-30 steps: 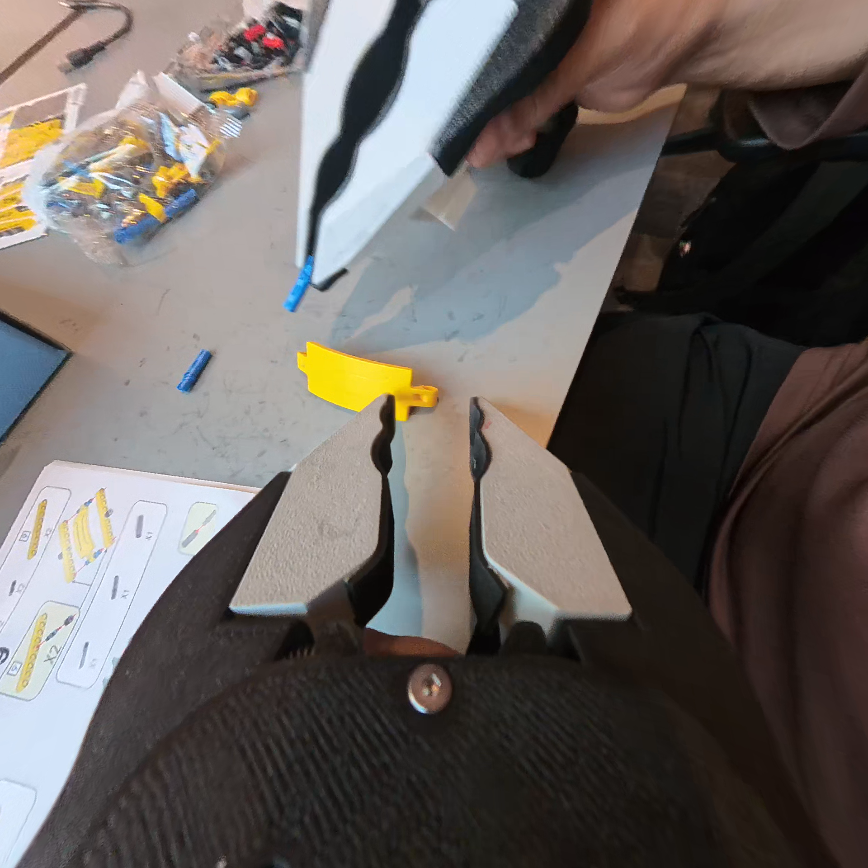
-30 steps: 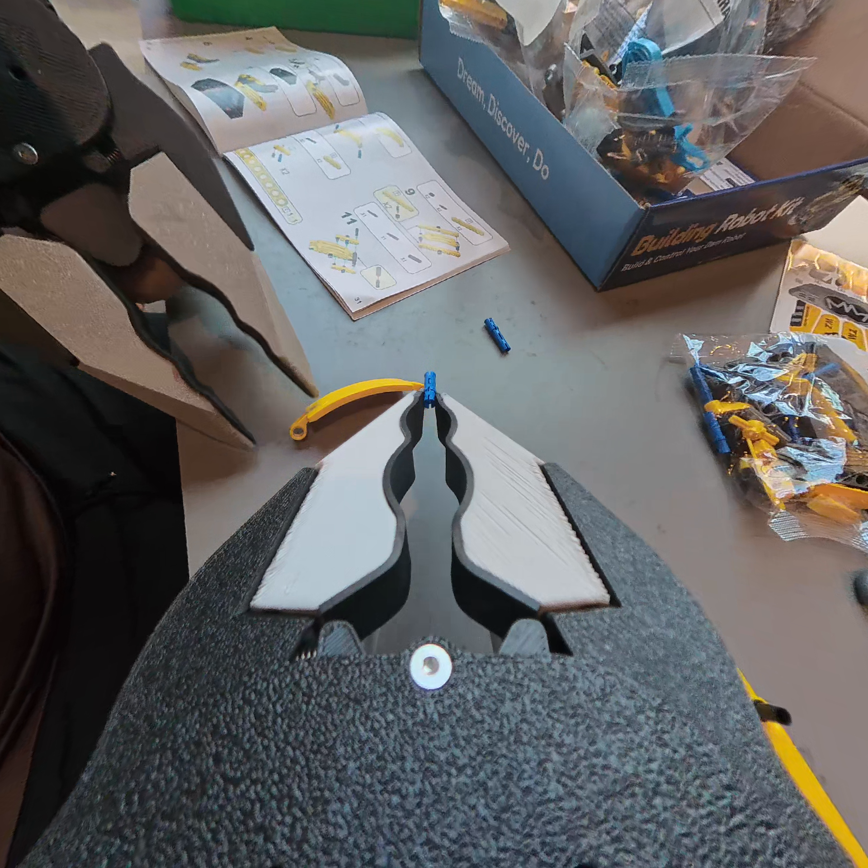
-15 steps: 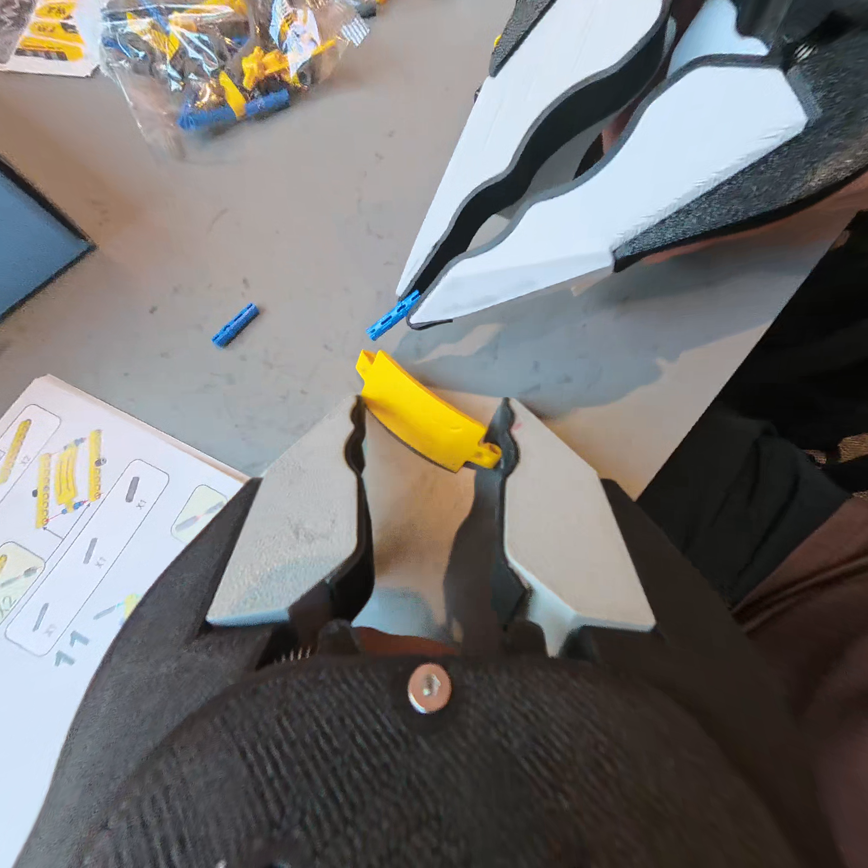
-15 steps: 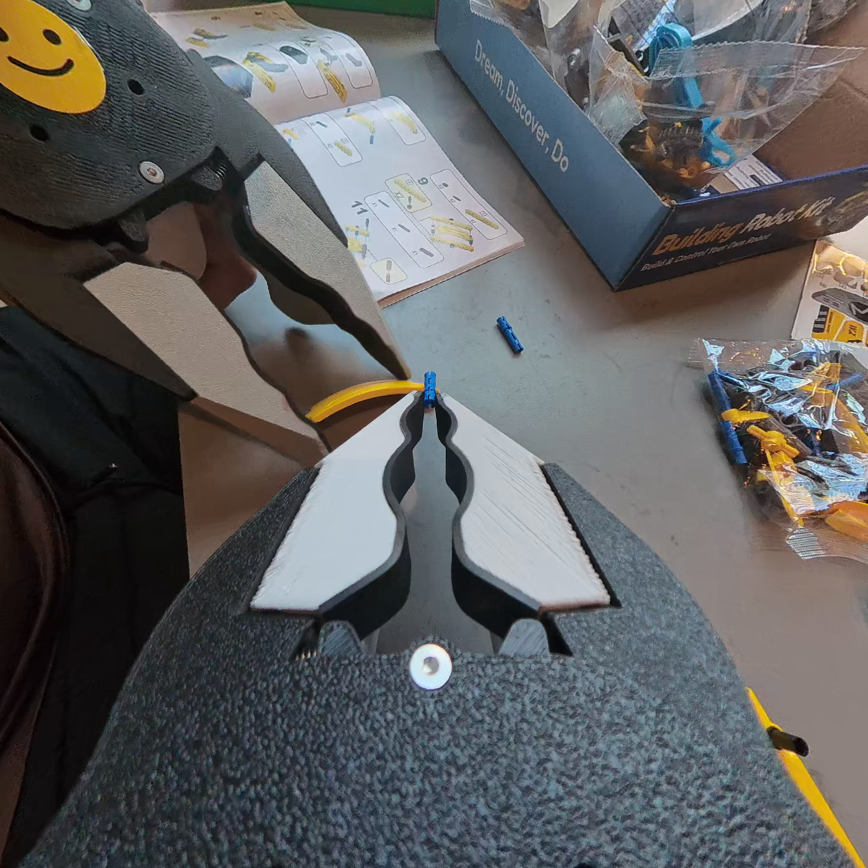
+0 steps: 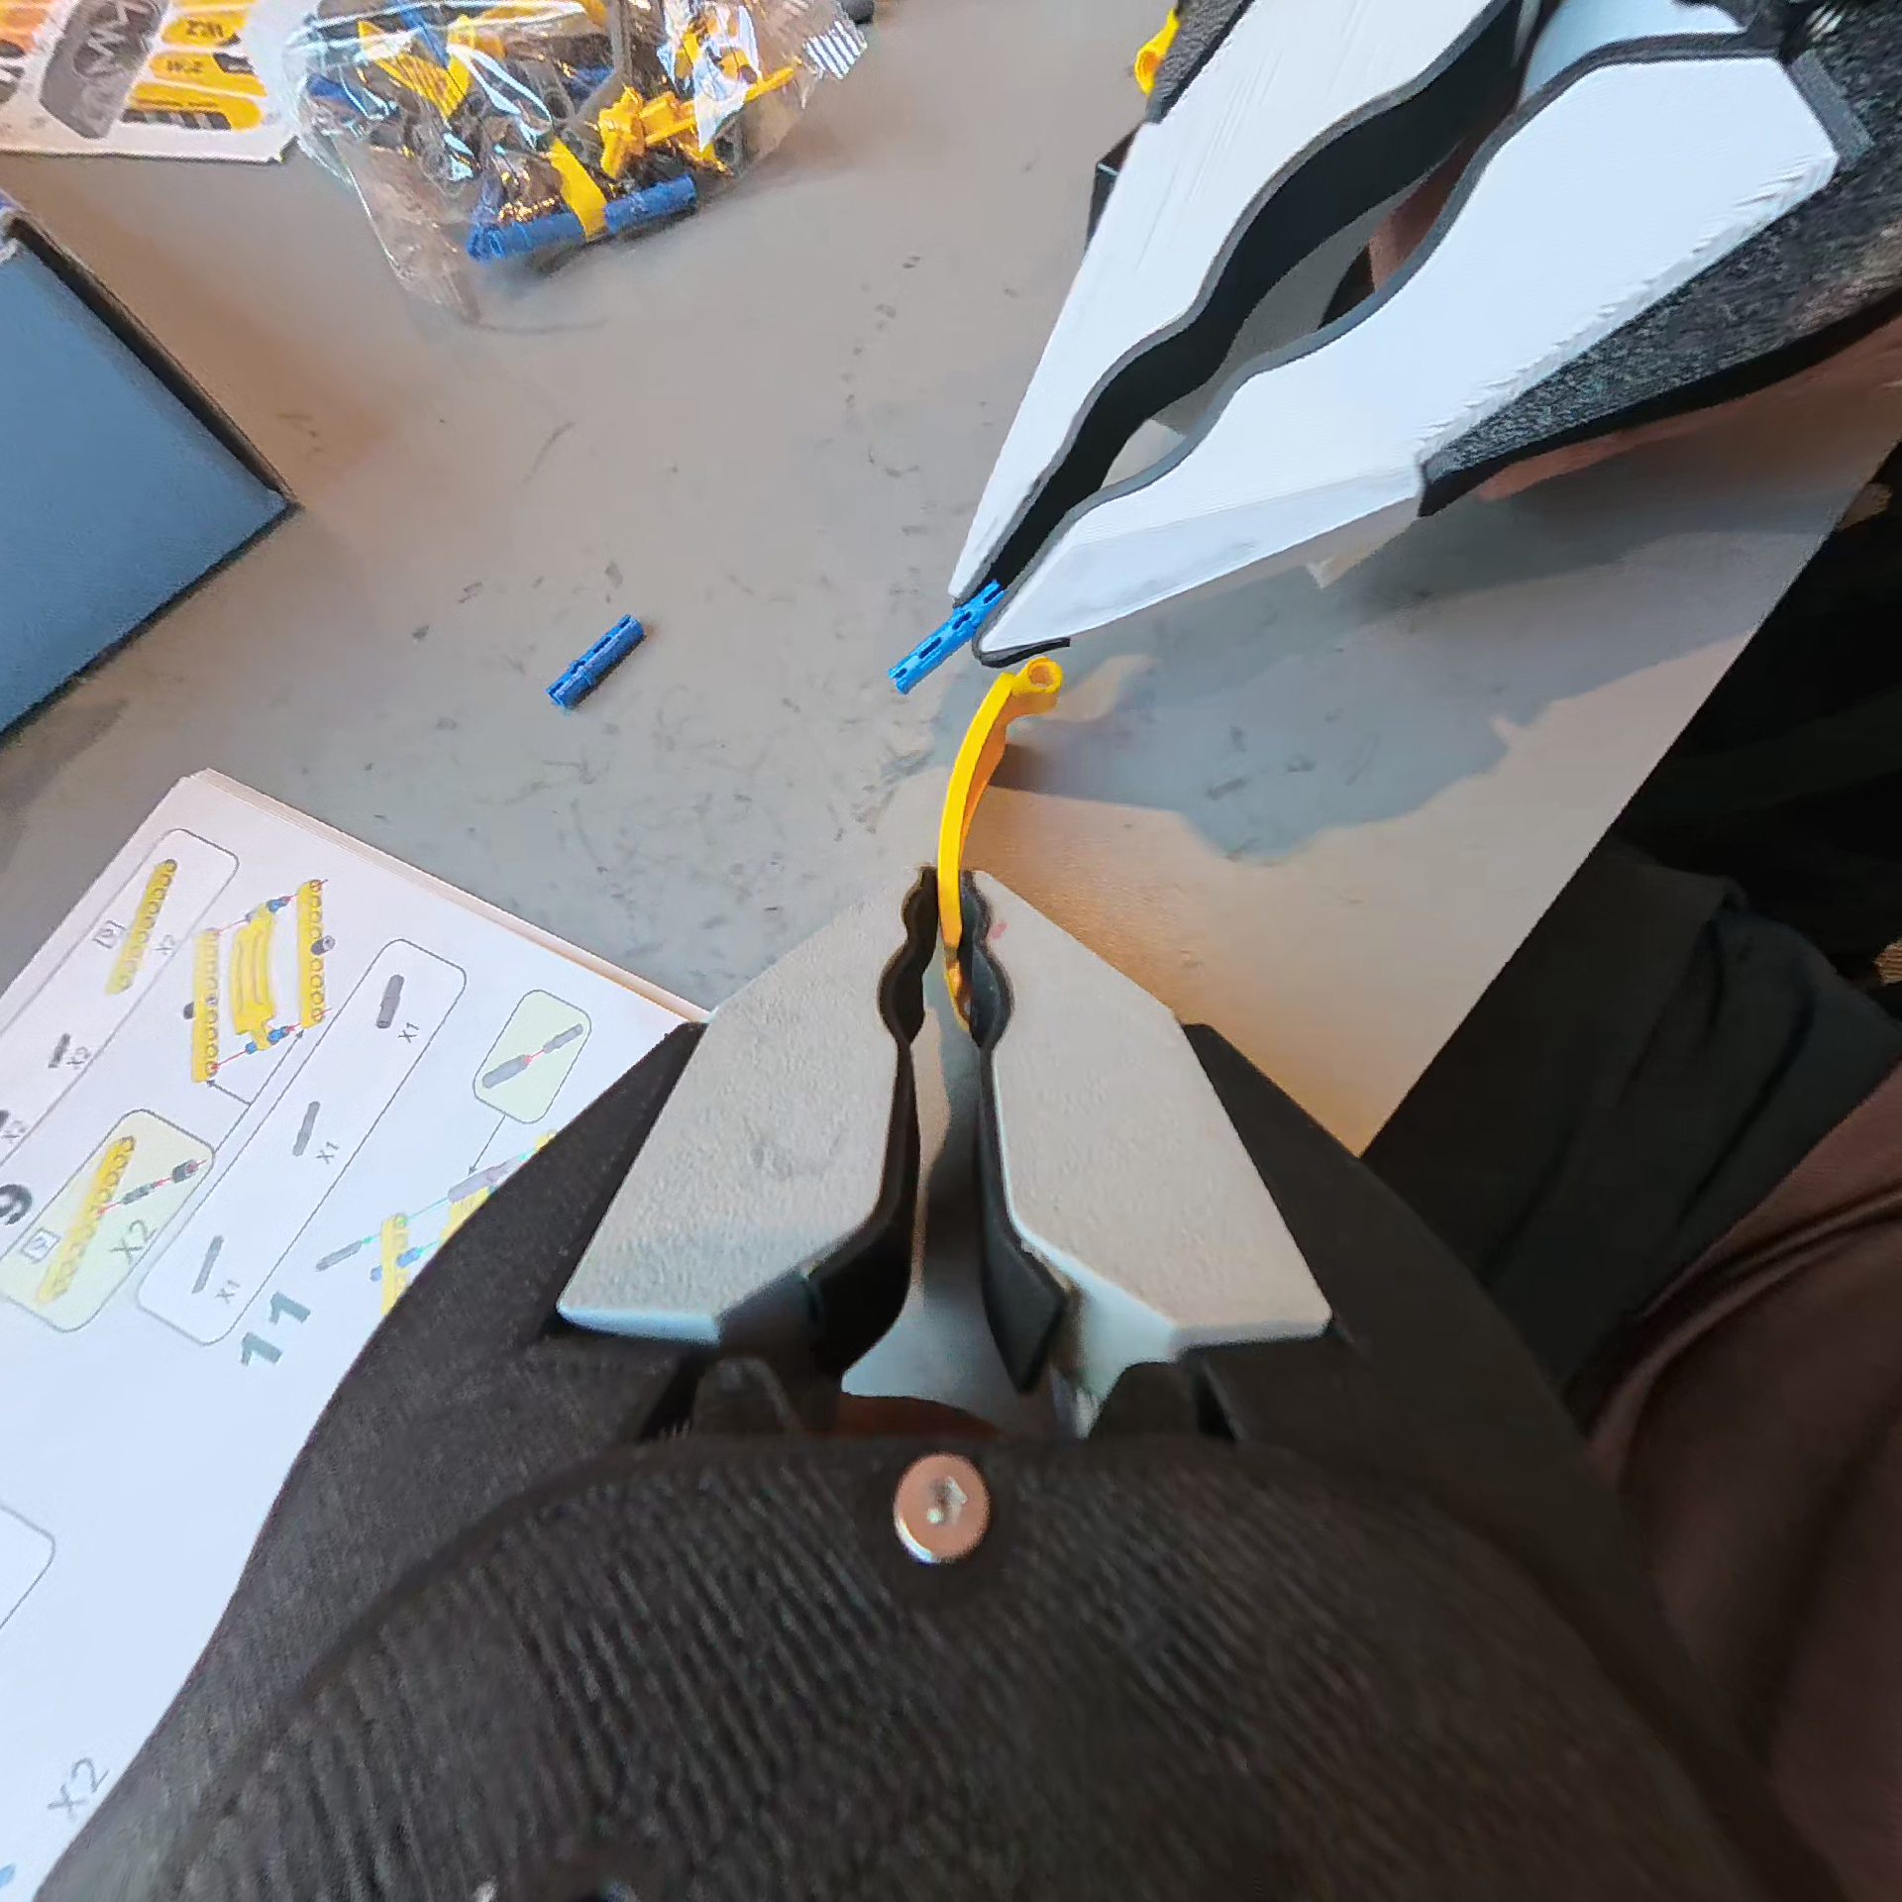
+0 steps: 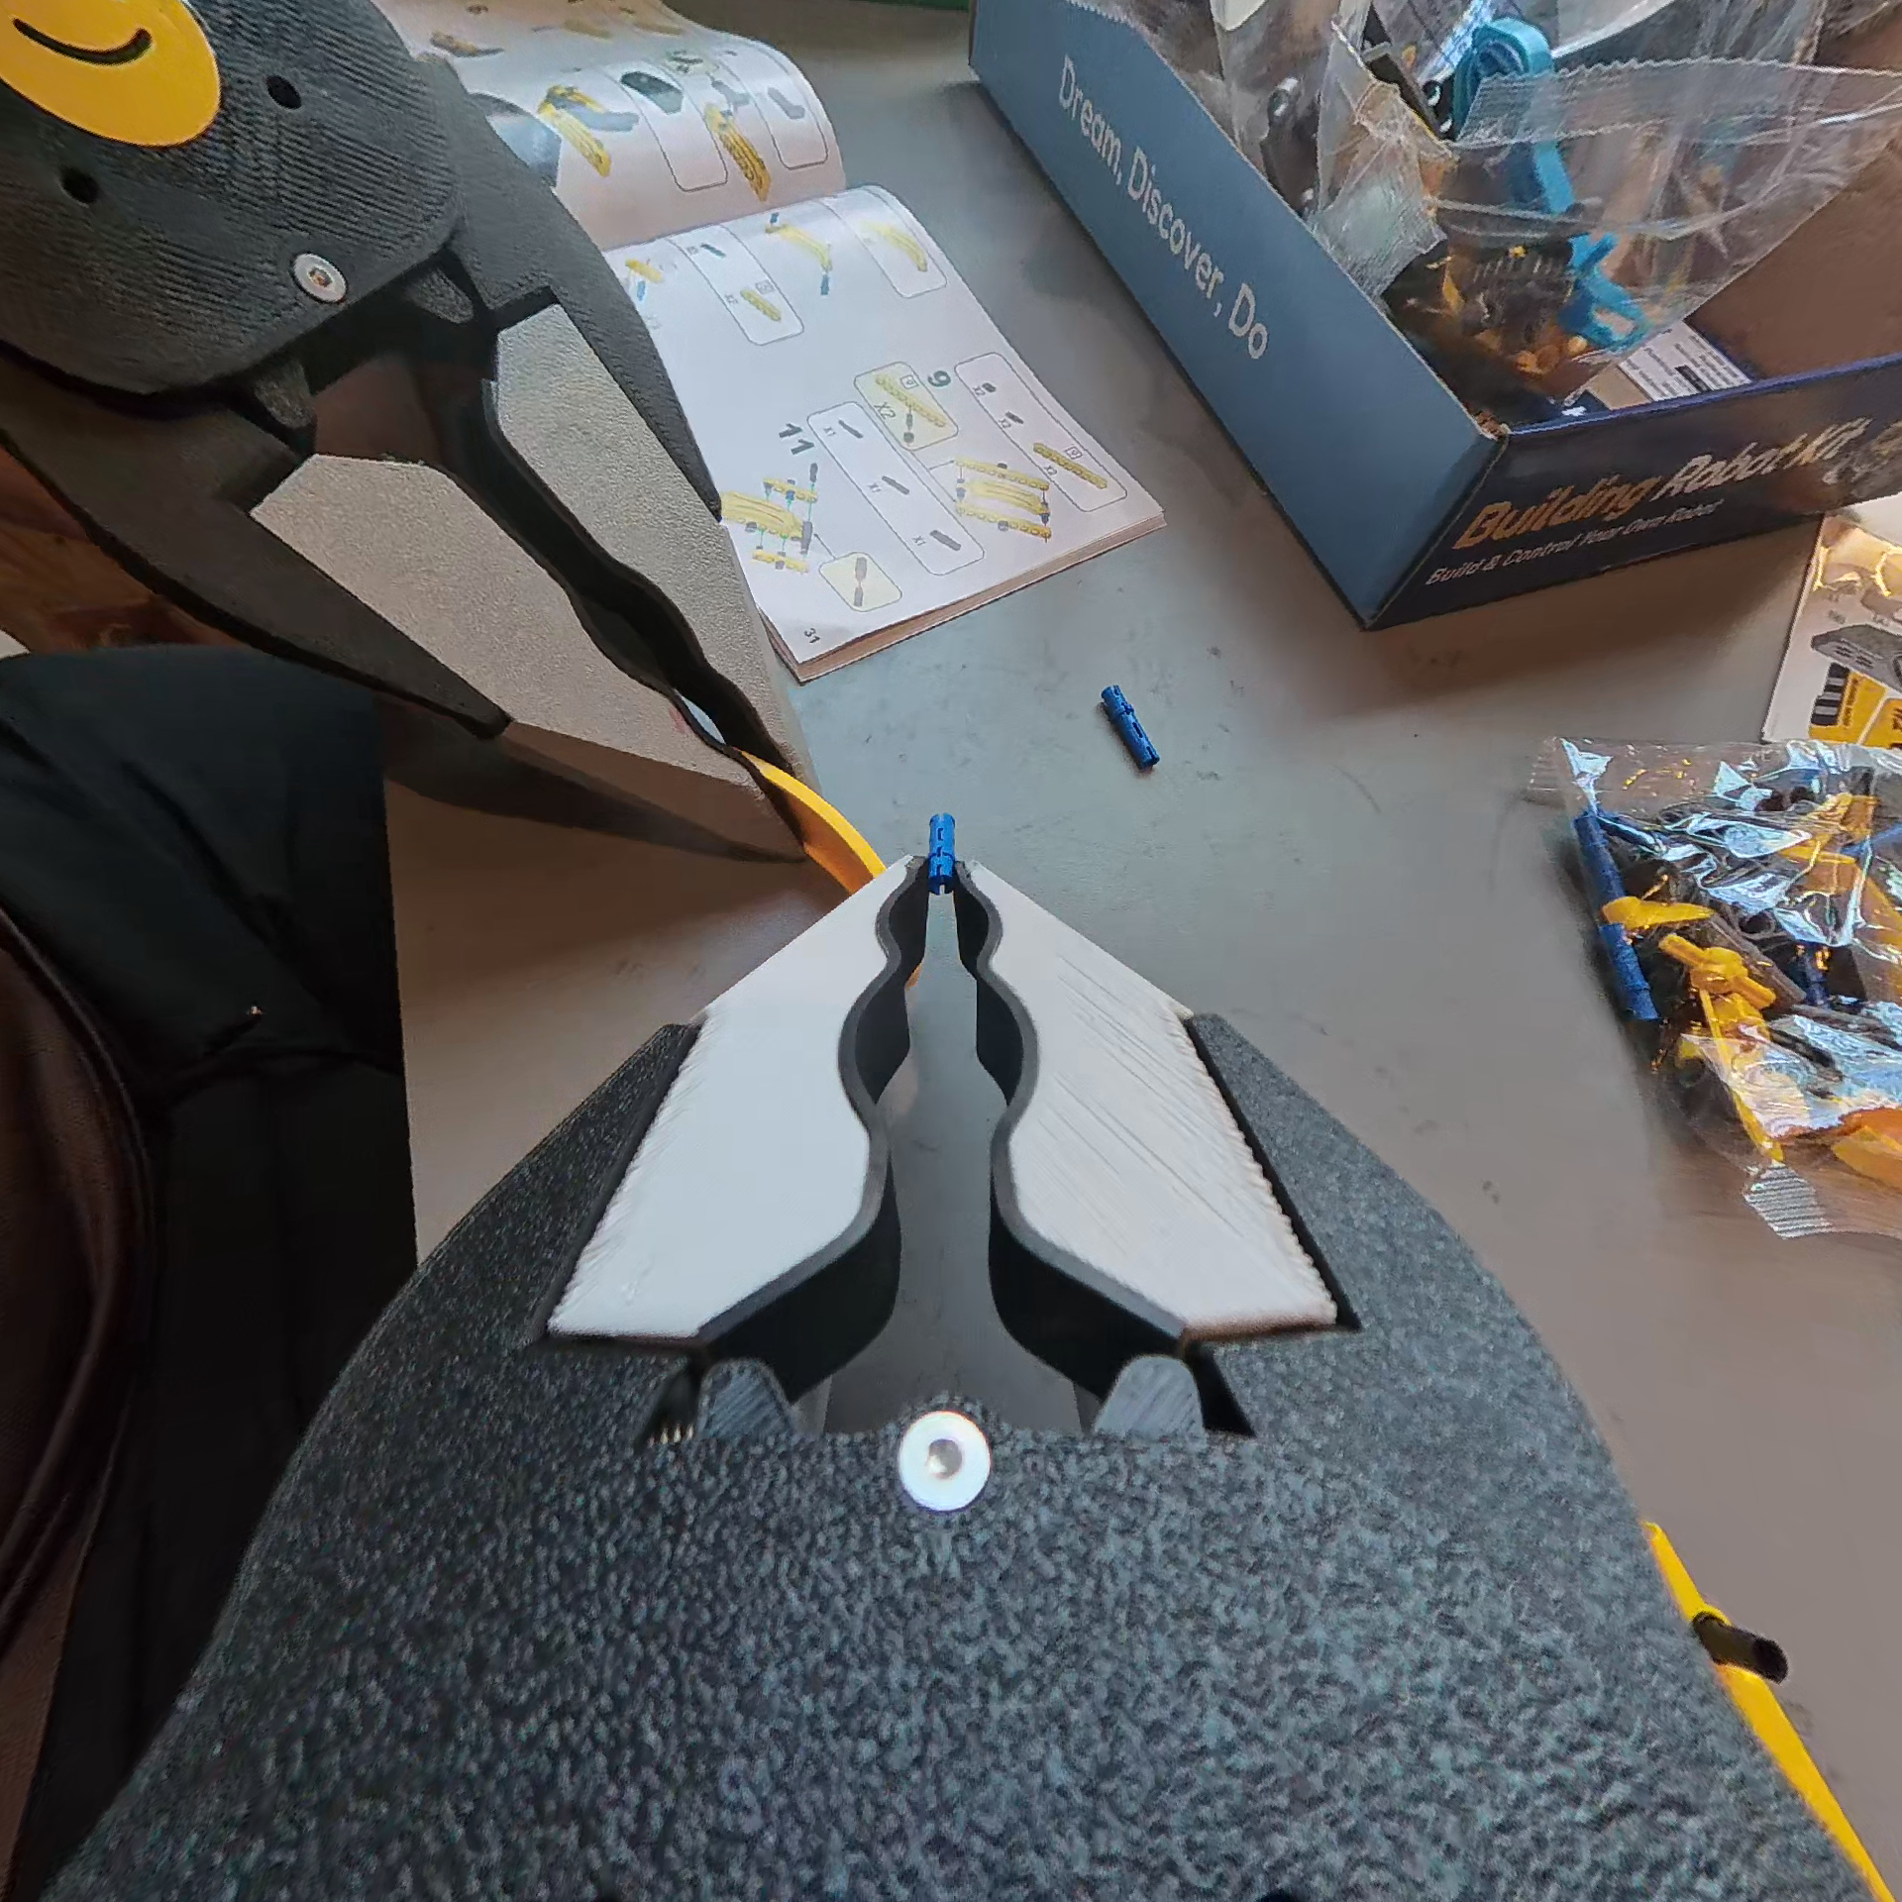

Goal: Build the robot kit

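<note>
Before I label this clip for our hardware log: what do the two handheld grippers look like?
The left gripper has grey wedge-shaped fingers with wavy black pads, a black ribbed body and a round yellow sticker. The right gripper has white fingers with black pads on a black speckled body. Each has a silver screw.

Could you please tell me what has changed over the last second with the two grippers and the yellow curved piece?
The left gripper closed on the yellow curved piece, which lay flat on the table before, and lifted it edge-on, its eyelet end pointing at the right gripper. The two grippers came closer together. The right gripper stays shut on the blue pin; the loose blue pin, booklet and bag of parts lie unmoved.
</note>
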`<action>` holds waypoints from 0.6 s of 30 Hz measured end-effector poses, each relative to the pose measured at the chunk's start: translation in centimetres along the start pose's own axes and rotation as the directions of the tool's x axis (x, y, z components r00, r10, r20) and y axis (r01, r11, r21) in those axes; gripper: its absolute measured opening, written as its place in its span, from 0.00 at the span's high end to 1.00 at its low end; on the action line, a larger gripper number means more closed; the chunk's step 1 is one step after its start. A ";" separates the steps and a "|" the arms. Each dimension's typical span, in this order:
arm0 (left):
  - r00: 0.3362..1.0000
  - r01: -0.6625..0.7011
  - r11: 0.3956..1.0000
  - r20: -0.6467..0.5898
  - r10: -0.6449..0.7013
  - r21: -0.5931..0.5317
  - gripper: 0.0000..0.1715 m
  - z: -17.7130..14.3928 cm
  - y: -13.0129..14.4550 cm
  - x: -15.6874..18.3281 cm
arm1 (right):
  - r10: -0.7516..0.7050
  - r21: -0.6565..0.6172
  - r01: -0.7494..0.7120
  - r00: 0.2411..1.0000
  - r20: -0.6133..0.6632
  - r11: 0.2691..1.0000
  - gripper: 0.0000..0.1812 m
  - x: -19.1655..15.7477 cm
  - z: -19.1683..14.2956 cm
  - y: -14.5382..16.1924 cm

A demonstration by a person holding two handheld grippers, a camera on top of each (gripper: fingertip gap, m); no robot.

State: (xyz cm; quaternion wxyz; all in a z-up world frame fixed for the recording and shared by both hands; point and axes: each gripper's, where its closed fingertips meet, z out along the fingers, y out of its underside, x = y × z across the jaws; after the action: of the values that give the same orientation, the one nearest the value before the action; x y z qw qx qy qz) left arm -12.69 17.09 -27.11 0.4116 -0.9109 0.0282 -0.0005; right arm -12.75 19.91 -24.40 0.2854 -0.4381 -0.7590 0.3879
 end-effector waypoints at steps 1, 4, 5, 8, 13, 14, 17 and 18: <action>1.000 -0.012 1.000 0.012 0.012 0.001 1.00 0.0 0.0 0.0 | 0.001 -0.001 -0.001 1.000 0.000 1.000 0.98 0.0 0.0 0.0; 0.998 -0.042 0.999 0.044 0.042 0.003 1.00 0.0 0.0 -0.1 | 0.003 -0.002 -0.003 1.000 -0.001 1.000 0.98 0.1 0.0 0.0; 0.998 -0.049 0.999 0.050 0.048 0.004 1.00 0.0 0.0 -0.1 | 0.003 -0.002 -0.003 1.000 -0.001 1.000 0.98 0.1 0.1 0.0; 0.997 -0.052 0.999 0.054 0.051 0.004 1.00 0.0 0.0 -0.1 | 0.004 -0.003 -0.004 1.000 -0.001 1.000 0.98 0.1 0.1 0.0; 0.998 -0.038 0.999 0.043 0.038 0.005 1.00 0.0 0.0 -0.1 | 0.007 -0.002 -0.007 1.000 0.002 1.000 0.98 0.1 0.1 0.0; 0.998 -0.040 0.999 0.044 0.040 0.005 1.00 0.0 0.0 -0.1 | 0.007 -0.003 -0.007 1.000 0.002 1.000 0.98 0.1 0.1 0.0; 0.998 -0.046 0.999 0.050 0.046 0.005 1.00 0.0 0.0 -0.1 | 0.007 -0.004 -0.007 1.000 0.003 1.000 0.98 0.1 0.1 0.0; 0.998 -0.047 0.999 0.051 0.047 0.005 1.00 0.0 0.0 -0.1 | 0.006 -0.003 -0.006 1.000 0.003 1.000 0.98 0.1 0.1 0.0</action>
State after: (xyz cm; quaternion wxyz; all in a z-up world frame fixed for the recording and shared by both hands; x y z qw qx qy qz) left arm -12.82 17.10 -27.08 0.4152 -0.9083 0.0394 0.0321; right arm -12.91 19.96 -24.45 0.2822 -0.4404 -0.7586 0.3884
